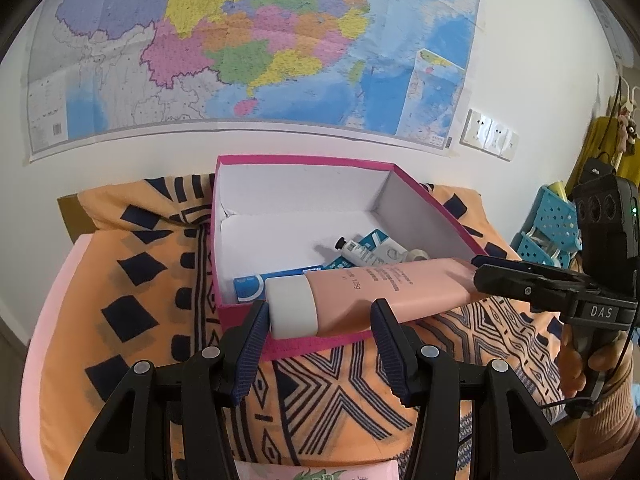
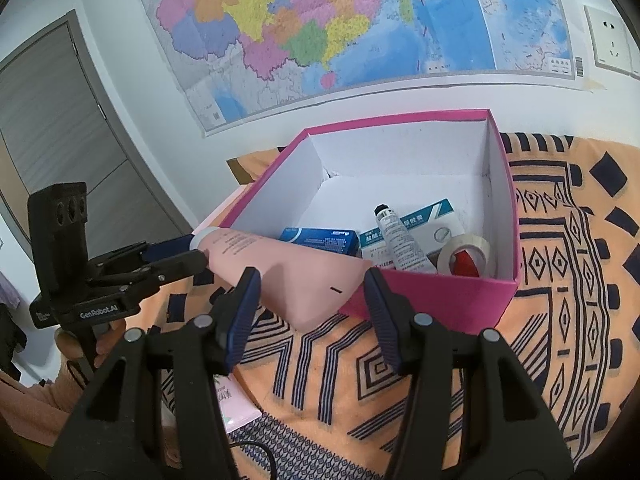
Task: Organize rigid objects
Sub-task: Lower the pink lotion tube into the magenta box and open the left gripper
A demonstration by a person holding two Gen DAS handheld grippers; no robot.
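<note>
A pink tube (image 1: 384,284) with a white cap (image 1: 290,308) is held level between my two grippers, over the near wall of the magenta box (image 1: 304,159). My left gripper (image 1: 320,306) is shut on the cap end. In the right wrist view my right gripper (image 2: 311,276) is shut on the tube's (image 2: 288,268) flat crimped end. The box (image 2: 440,300) holds a blue carton (image 2: 320,240), a white and teal carton (image 2: 420,220), a small white tube (image 2: 400,240) and a tape roll (image 2: 466,256).
The box stands on an orange cloth with black patterns (image 2: 560,320), against a wall that carries a map (image 1: 240,40). A second pink tube (image 2: 230,404) lies near the front. Blue baskets (image 1: 552,224) stand at the right, a grey door (image 2: 60,140) at the left.
</note>
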